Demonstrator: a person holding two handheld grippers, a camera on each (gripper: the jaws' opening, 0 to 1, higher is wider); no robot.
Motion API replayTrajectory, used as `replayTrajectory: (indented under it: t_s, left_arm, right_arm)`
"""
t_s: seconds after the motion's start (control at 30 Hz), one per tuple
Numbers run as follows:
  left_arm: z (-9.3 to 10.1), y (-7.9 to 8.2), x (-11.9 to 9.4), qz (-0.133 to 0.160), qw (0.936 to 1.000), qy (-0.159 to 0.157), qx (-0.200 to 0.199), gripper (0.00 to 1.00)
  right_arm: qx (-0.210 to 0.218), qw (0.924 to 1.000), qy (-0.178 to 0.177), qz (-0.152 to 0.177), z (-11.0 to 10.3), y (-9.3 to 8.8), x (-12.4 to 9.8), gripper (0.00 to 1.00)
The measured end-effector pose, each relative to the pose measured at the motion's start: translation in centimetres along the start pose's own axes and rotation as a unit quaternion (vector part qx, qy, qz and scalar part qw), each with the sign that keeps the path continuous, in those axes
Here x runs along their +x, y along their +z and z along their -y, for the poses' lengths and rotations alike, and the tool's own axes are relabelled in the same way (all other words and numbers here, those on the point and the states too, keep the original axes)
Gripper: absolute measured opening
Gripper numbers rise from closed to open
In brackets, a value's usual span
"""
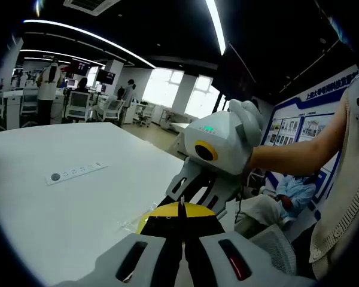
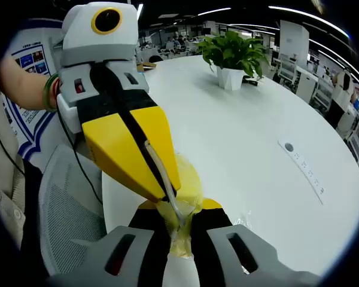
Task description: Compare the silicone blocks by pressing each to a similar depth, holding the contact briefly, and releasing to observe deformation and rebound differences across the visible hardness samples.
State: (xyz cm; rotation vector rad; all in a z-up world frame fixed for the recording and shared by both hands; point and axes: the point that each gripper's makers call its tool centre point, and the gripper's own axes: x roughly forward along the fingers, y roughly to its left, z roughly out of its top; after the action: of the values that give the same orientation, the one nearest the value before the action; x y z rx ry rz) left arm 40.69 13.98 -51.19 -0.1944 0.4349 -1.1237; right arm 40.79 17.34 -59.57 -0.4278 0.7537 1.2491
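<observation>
One white table (image 2: pixel 257 119) serves as the landmark. At its near edge, in the right gripper view, the right gripper (image 2: pixel 180 222) and the left gripper (image 2: pixel 167 194) meet tip to tip over one soft yellow silicone block (image 2: pixel 188 179), which sits in a clear wrapper. The left gripper's two yellow jaws are drawn together and pinch the clear wrapper at the block. The right gripper's two jaws lie nearly closed against the same block.

In the left gripper view, the left gripper (image 1: pixel 180 222) points at the right gripper (image 1: pixel 185 197), held by one hand (image 1: pixel 251 128).

On the table, well away from the block, stand one potted plant (image 2: pixel 233 57) and one flat power strip (image 2: pixel 304 164). One grey mesh chair (image 2: pixel 69 209) stands just beside the table's edge.
</observation>
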Motion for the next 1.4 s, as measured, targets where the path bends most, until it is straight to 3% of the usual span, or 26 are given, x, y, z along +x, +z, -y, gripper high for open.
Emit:
replayTrajectory:
  t_s: [0.57, 1.4]
  left_arm:
    - [0.05, -0.20, -0.15, -0.003, 1.0000, 0.001, -0.003, 0.00]
    - [-0.27, -0.24, -0.87, 0.004, 0.9998, 0.009, -0.015, 0.00]
  right_arm:
    - [-0.001, 1.0000, -0.003, 0.002, -0.05, -0.02, 0.12, 0.09]
    - [-0.033, 0.9991, -0.005, 0.027, -0.17, 0.69, 0.48, 0.20]
